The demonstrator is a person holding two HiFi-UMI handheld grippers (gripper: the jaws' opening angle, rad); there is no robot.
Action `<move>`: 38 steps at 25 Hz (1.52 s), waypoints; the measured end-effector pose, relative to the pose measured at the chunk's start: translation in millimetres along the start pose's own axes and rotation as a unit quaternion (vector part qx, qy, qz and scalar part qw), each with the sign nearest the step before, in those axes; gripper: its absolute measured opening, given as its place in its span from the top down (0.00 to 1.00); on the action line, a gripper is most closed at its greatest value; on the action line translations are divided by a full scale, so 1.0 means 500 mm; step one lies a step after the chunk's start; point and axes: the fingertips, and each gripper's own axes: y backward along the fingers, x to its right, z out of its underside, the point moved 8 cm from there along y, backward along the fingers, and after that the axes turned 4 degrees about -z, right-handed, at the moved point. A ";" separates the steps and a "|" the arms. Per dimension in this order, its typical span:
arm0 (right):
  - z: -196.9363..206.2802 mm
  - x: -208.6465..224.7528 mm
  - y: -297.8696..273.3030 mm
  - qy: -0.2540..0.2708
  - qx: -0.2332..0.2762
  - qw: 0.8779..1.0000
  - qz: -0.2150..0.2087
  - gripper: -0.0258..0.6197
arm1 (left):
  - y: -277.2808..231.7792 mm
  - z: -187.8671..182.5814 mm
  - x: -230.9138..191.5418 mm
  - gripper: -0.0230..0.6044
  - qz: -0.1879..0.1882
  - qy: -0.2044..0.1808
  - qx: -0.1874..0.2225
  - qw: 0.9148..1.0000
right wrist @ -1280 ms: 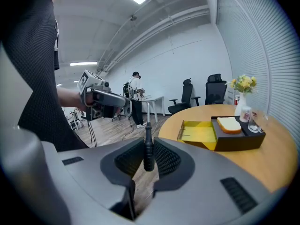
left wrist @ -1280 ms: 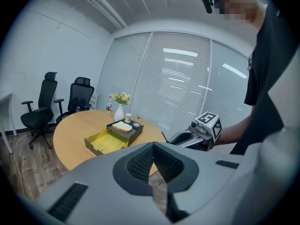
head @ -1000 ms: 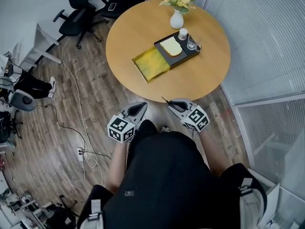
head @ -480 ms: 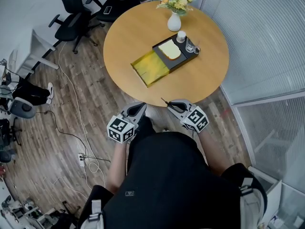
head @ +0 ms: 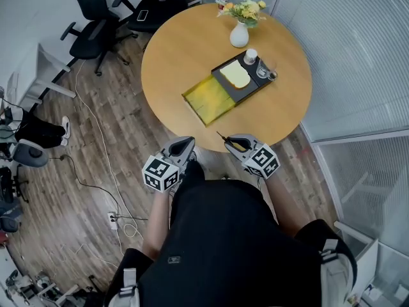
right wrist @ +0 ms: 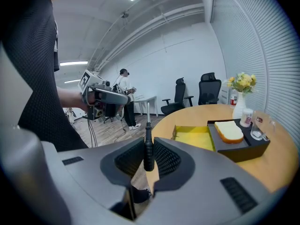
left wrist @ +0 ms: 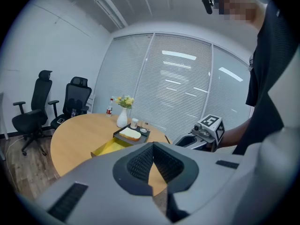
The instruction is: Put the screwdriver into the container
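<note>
Roughly upright screwdriver (right wrist: 148, 146), tip up.

Head view steeply down, gripper views seemingly near level, sharing table (head: 185, 50)

- We wore a black top (head: 223, 235) with a small grey emblem (head: 173, 259) on its front.
- Pale grey straps (head: 125, 279) with buckles sat at both shoulders.
- Our left tool (head: 187, 141) and right tool (head: 232, 141) had light grey shells and black ribbed pads (left wrist: 140, 163).
- Each tool carried a white cube (head: 161, 173) printed with black square markers.
</note>
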 end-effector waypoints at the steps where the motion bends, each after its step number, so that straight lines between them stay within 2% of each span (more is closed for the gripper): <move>1: -0.005 0.004 -0.011 -0.001 -0.001 1.000 0.002 0.87 | 0.001 -0.003 -0.015 0.96 0.003 0.001 -0.001 1.000; 12: -0.058 0.041 -0.124 -0.020 -0.007 0.999 0.046 0.87 | -0.028 -0.035 -0.174 0.96 0.051 -0.005 -0.013 0.999; 27: -0.122 0.078 -0.250 -0.052 -0.012 0.985 0.162 0.87 | -0.035 -0.080 -0.373 0.96 0.150 -0.032 -0.045 0.987; 32: -0.123 0.068 -0.282 -0.051 -0.035 0.985 0.158 0.87 | -0.040 -0.078 -0.404 0.96 0.159 -0.032 -0.044 0.986; 38: -0.112 0.075 -0.312 -0.050 -0.058 0.987 0.143 0.87 | -0.028 -0.067 -0.426 0.96 0.145 -0.024 -0.042 0.988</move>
